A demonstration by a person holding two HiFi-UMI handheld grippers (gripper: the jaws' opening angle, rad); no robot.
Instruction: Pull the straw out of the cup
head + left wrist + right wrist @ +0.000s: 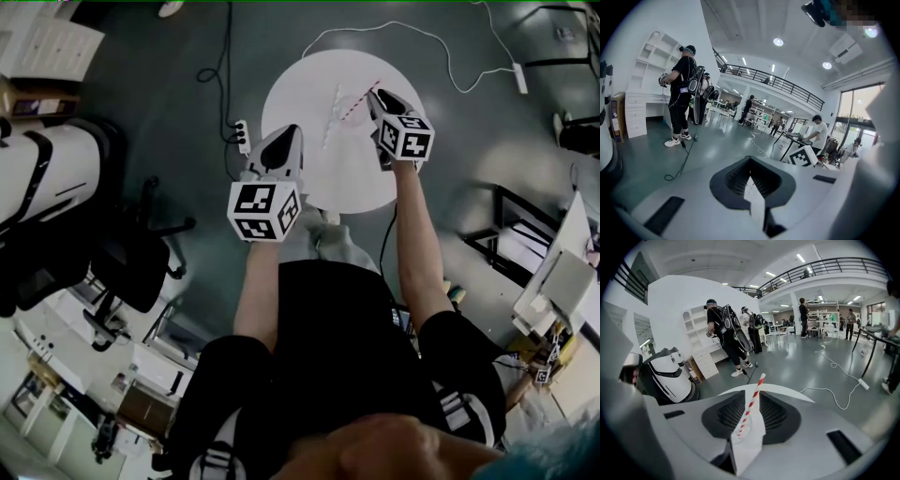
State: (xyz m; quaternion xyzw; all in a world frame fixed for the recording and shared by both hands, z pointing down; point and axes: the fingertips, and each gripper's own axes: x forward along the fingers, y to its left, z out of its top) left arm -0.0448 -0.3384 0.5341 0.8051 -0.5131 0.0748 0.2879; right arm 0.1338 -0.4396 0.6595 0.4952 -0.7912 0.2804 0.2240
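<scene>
A red-and-white striped straw [361, 101] leans out of a clear cup [349, 111] on the round white table [300, 94]. My right gripper [373, 94] reaches over the cup from the right, and its jaws look shut on the straw near the straw's top. In the right gripper view the straw [749, 408] runs up through the narrow gap at my right gripper [751, 392]. Its lower end sits inside the cup [750, 423] below. My left gripper [292, 131] hovers over the table's left edge, shut and holding nothing; the left gripper view shows the gripper [750, 163] with only table beneath.
A thin white stick [330, 122] lies on the table left of the cup. On the floor are a power strip [242, 137] and a white cable [450, 56]. A black chair [141, 262] and a white machine [47, 173] stand at left. People [723, 336] stand further off.
</scene>
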